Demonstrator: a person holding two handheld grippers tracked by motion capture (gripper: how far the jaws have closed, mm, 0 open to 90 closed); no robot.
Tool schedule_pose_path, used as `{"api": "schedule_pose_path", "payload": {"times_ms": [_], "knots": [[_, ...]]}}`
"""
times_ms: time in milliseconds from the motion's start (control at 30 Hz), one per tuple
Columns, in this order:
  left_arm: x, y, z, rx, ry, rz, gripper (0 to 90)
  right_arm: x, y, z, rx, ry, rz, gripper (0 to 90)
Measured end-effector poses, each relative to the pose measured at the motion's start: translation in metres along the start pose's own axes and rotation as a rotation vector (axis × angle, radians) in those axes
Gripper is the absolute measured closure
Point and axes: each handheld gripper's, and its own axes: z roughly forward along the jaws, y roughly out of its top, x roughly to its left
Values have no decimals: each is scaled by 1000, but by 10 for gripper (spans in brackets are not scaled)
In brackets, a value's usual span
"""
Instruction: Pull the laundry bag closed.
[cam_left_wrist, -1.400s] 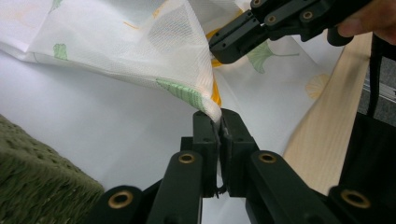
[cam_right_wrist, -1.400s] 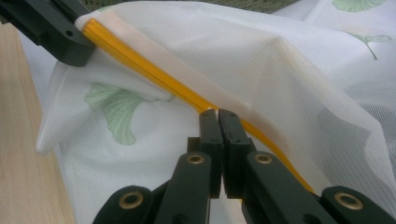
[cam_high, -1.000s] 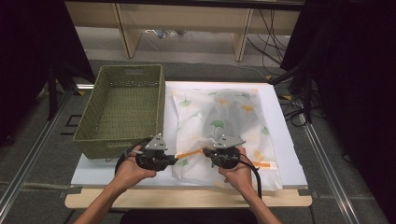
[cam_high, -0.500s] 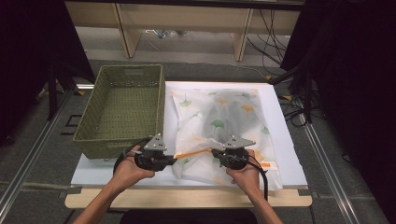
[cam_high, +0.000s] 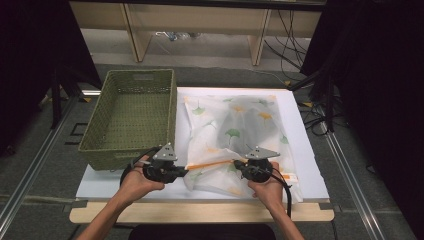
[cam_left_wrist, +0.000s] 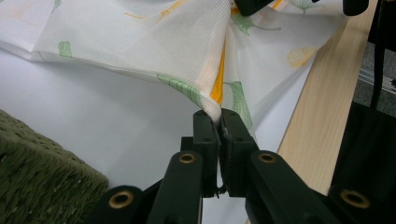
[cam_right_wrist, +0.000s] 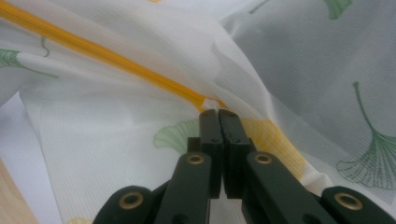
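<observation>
Since the earlier frame the right gripper (cam_high: 240, 165) has moved toward 3 o'clock, so the orange strip (cam_high: 210, 164) of the cloth (cam_high: 235, 135) is stretched between both tools. The left gripper (cam_high: 184, 170) is clamped on the cloth's corner, the right one's jaws are closed on its orange strip. The cloth lies on the white board (cam_high: 305, 150), at 3 o'clock from the green basket (cam_high: 131, 116). Its far folds are hard to read.
</observation>
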Motion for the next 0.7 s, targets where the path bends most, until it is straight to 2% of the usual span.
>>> {"api": "schedule_pose_path", "payload": {"times_ms": [33, 67, 167, 200, 233, 267, 300, 333, 367, 400, 433, 567, 600, 633, 667, 700], "knots": [[1, 1, -1, 7, -5, 21, 859, 0, 0, -1, 1, -3, 18, 900], [2, 1, -1, 9, 1, 25, 859, -2, -1, -2, 0, -13, 12, 900], [1, 0, -2, 9, 5, 9, 859, -5, -3, -6, -1, -11, 33, 900], [0, 0, -1, -4, 4, -9, 860, -7, -3, -7, -4, -18, 31, 900], [1, 0, -2, 7, 5, 5, 860, -8, -3, -8, -3, -8, 35, 900], [0, 0, -1, -5, 5, -8, 859, -8, -4, -9, -1, -15, 50, 900], [2, -1, -1, 9, 0, 9, 860, -10, -5, -10, 1, -20, 38, 900], [2, -1, -1, 8, 3, 5, 860, -10, -5, -11, 3, -21, 53, 900], [2, -2, -1, 11, 4, 2, 860, -12, -6, -12, 3, -26, 48, 900], [3, -1, -1, 10, 0, 12, 860, -13, -7, -13, 9, -31, 53, 900], [3, -1, -2, 8, 4, 1, 860, -14, -8, -14, 10, -29, 53, 900], [3, -2, -3, 11, 9, -1, 860, -21, -13, -21, 16, -43, 75, 900], [5, -1, -3, 9, 5, 18, 860, -23, -14, -22, 17, -40, 67, 900], [5, -1, -3, 8, 4, 18, 861, -24, -16, -25, 25, -42, 96, 900], [3, -2, -3, 7, 7, -3, 861, -27, -17, -26, 19, -47, 77, 900], [3, -2, -3, 7, 7, -1, 861, -27, -18, -28, 16, -44, 103, 900]]}}
